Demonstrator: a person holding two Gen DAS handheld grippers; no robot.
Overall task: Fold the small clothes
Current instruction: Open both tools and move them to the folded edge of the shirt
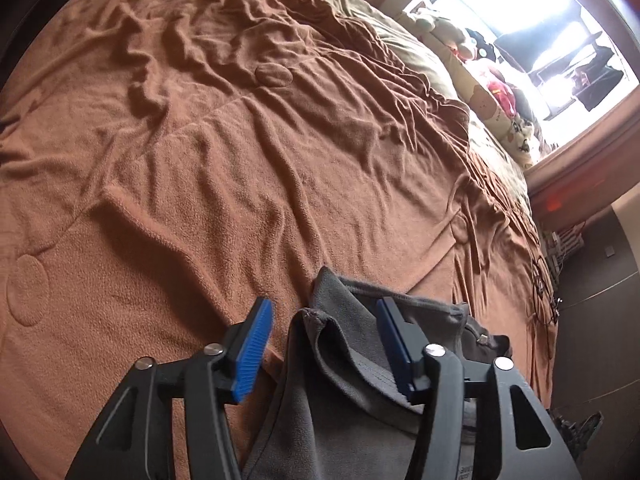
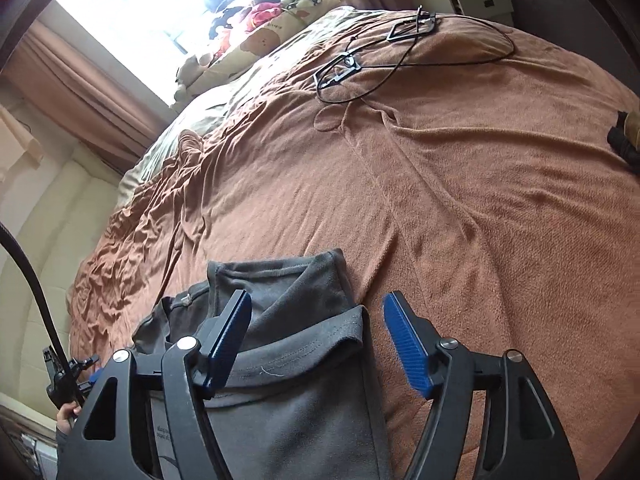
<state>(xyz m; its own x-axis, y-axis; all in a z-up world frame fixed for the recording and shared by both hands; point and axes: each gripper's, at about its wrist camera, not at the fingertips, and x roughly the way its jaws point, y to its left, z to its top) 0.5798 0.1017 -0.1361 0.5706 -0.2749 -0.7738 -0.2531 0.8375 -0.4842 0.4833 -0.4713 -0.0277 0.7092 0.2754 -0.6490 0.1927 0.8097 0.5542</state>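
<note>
Left hand-held gripper point(image 1: 320, 344) is being held with its jaws spread apart over a grey garment point(image 1: 344, 400); the blue pads point(image 1: 252, 354) are standing clear of the cloth on either side, so nothing is being gripped. A raised fold of the garment is lying between the two pads without being pressed.

Right hand-held gripper point(image 2: 316, 340) is likewise being held open over the same grey garment point(image 2: 288, 392). Its one pad is hanging above the cloth and the other pad point(image 2: 406, 344) is hanging above bare blanket just beside the garment's edge; no cloth is being pinched.

The garment is lying partly folded on a brown fleece blanket point(image 1: 240, 160) covering the bed, at the near edge of the bed, close under both cameras. A folded flap with a stitched hem is being seen across its top layer in the right wrist view.

Black cables with clips point(image 2: 360, 60) are lying on the blanket toward the far corner of the bed, well apart from the garment. Pillows and soft toys point(image 2: 256, 28) are piled along the far edge under a bright window point(image 1: 520, 12).
</note>
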